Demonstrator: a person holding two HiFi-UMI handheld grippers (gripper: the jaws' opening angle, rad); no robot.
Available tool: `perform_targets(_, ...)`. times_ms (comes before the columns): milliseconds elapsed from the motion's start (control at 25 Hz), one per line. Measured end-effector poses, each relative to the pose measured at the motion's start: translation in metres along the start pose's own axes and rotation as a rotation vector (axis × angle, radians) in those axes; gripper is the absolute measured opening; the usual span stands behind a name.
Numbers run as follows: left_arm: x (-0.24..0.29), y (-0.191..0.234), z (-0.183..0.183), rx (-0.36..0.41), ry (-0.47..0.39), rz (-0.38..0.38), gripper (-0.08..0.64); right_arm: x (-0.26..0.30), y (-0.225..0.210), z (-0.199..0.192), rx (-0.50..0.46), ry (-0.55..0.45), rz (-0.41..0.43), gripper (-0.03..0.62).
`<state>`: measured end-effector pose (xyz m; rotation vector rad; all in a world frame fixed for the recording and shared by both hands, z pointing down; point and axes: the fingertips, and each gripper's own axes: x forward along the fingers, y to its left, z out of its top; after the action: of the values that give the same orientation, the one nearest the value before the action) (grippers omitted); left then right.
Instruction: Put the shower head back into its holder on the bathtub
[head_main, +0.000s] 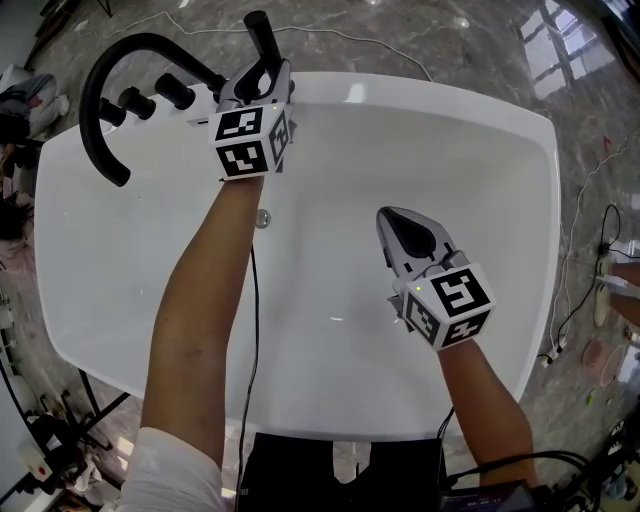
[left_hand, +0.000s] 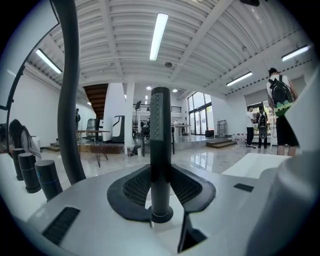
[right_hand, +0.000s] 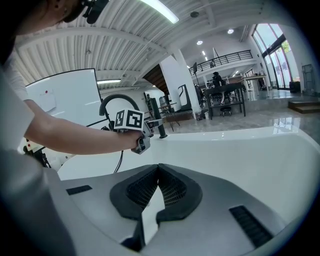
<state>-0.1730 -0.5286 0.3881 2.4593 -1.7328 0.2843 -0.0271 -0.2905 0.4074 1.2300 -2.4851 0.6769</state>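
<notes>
Where the far rim of the white bathtub (head_main: 480, 180) carried the taps, found the left claw (head_main: 262, 80) clamped on the shower head (head_main: 262, 35), a black stick standing upright between the jaws. Couldn't tell whether seated in any holder, tbh. Sat just right of the curved black spout (head_main: 100, 90) and the row of black knobs (head_main: 150, 100). Spotted the right claw (head_main: 408, 235) well apart, out over the basin, jaws pinched together at the tips and gripping nothing. Also noticed a thin black cable (head_main: 250, 330) running beside the left forearm.
</notes>
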Motion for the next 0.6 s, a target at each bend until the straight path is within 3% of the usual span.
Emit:
perform_targets(480,-0.029,0.001,0.014,-0.050,-0.003,0.014,0.147,-0.016,0.006,-0.014,0.025,0.006,-0.013,0.011)
perform_targets(600,-0.047,-0.006,0.016,-0.032,-0.006,0.003,0.146,-0.027,0.013,-0.024,0.021,0.027,-0.015,0.011)
